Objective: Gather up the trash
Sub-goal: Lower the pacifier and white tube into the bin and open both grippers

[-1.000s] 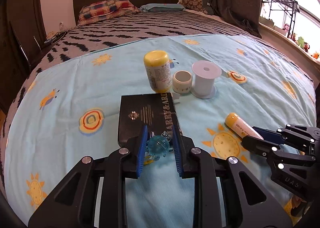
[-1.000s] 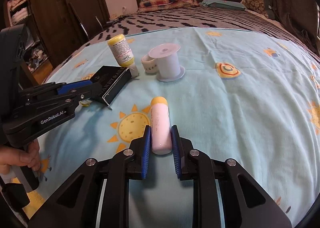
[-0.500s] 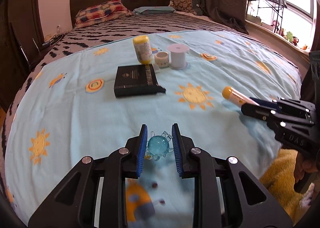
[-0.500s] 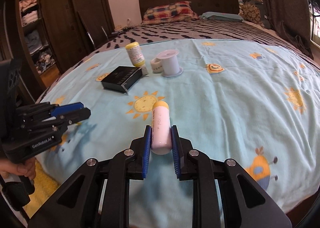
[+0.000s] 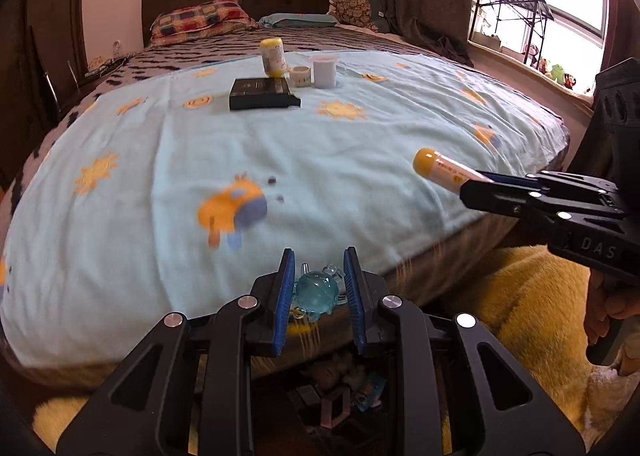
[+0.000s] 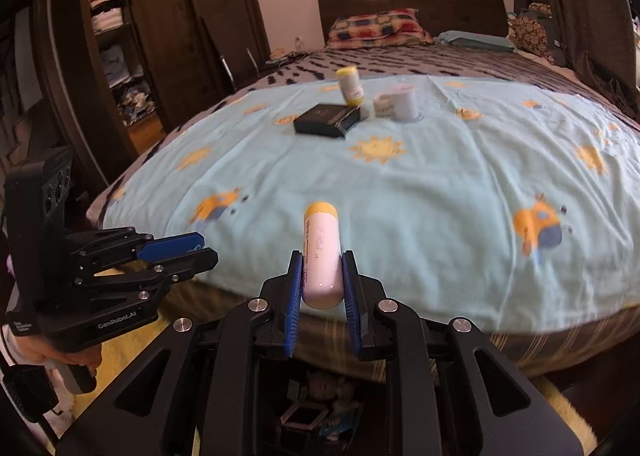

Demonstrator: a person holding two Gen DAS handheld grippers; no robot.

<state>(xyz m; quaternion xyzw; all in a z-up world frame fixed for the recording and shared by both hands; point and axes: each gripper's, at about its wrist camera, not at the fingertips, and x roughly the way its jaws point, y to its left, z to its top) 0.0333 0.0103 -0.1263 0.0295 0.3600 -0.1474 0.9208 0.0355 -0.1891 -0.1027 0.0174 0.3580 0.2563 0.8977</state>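
**Two pieces lifted off the bed, four left behind**

Both grippers have drawn back from the middle of the bed (image 5: 360, 160) to its foot edge. Left gripper (image 5: 318, 288) has its fingers narrowed onto a clear blue trinket (image 5: 316, 290); right gripper (image 6: 322, 276) clamps a pink tube (image 6: 322, 252) with a yellow cap pointing to 12 o'clock. Left on the blanket, toward 12 o'clock: a black box (image 5: 262, 94), a yellow-capped bottle (image 5: 273, 58), a small tape roll (image 5: 301, 76) and a white spool (image 5: 325, 72). No bin is identifiable, so I judge the job under halfway. Readable writing: "DAS" and "GenRobot.AI" on the gripper bodies; the tube's print is too blurred.
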